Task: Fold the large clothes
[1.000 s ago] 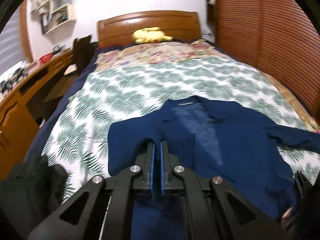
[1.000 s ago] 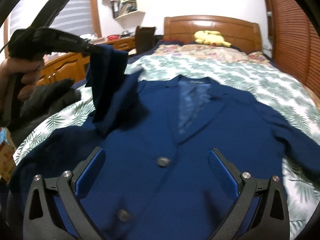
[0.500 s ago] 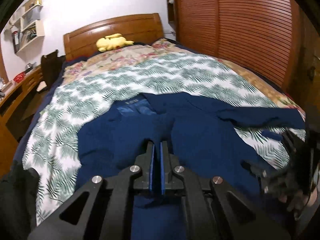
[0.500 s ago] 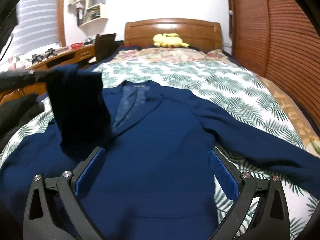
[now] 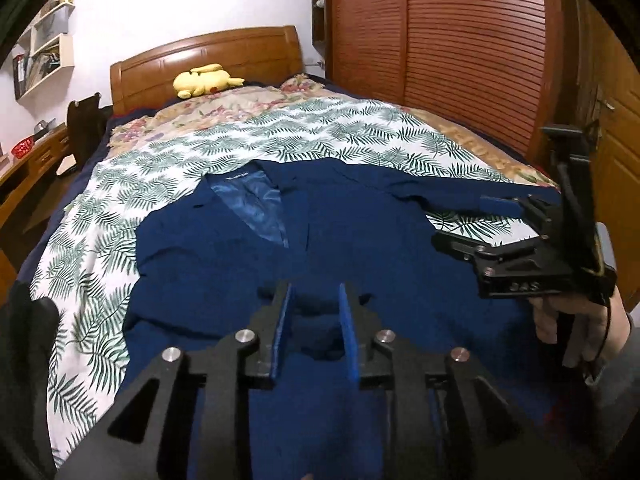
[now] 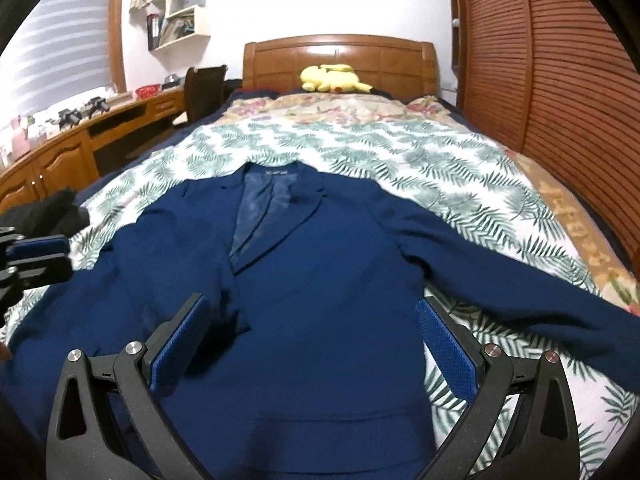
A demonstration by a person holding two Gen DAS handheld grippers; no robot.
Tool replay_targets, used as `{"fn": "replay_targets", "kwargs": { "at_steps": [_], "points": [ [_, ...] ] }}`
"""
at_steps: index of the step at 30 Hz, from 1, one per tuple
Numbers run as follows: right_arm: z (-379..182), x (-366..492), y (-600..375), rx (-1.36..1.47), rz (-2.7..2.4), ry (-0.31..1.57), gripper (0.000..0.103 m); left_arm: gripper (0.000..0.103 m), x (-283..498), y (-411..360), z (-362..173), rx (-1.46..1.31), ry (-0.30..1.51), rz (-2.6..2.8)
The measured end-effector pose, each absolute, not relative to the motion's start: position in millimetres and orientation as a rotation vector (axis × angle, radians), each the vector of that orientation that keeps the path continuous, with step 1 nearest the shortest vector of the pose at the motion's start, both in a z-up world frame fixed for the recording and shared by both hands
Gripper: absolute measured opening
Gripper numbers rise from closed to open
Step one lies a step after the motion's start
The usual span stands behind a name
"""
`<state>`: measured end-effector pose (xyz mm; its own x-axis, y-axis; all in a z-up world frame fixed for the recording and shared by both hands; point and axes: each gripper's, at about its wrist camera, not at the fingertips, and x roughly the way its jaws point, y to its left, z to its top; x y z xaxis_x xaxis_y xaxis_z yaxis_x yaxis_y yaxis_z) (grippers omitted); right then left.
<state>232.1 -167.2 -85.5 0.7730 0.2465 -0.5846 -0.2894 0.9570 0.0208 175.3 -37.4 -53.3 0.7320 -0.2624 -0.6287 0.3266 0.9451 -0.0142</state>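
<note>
At the near edge of the bed, in the left wrist view: left gripper (image 5: pixel 315 292) tilted down over the lower front of the navy blazer (image 5: pixel 360 240), jaws just opened part-way. A rumple of navy cloth visible through the gap, but lying loose below rather than pinched by the pads; probably a let-go, so that the cloth can settle flat where it was laid. Just to the side, right gripper (image 5: pixel 500 240) carried in a hand (image 5: pixel 576 320), hovering above the cloth near the outstretched sleeve (image 5: pixel 460 196).

From the right wrist view: right gripper (image 6: pixel 312 304) spread wide, nothing between the pads, blazer chest framed in the gap yet untouched. Likely kept wide and low in readiness for a bite on the next edge. Left gripper (image 6: pixel 36 252) at the far left margin, well apart from the other, pads close together but parted, no cloth seen in them here.

Further out: blazer lying face up on the fern-print bedspread (image 6: pixel 400 152), collar and pale lining toward the headboard (image 6: pixel 340 52), hem toward the grippers, one sleeve stretched across the print, apparently not yet folded in. Spread out this way for a clear fold line down the body.

Beyond: a dark garment (image 6: pixel 52 208) heaped beside the blazer's shoulder, a yellow plush toy (image 6: pixel 336 78) against the headboard.
</note>
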Motion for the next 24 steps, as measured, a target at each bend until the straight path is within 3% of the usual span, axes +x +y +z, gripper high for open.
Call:
{"fn": "replay_targets", "kwargs": {
  "at_steps": [24],
  "points": [
    [-123.4,285.7,-66.3,-0.278,0.465,0.726,0.098,0.025,136.3,59.5,-87.8,-0.023,0.648,-0.159]
  ]
}}
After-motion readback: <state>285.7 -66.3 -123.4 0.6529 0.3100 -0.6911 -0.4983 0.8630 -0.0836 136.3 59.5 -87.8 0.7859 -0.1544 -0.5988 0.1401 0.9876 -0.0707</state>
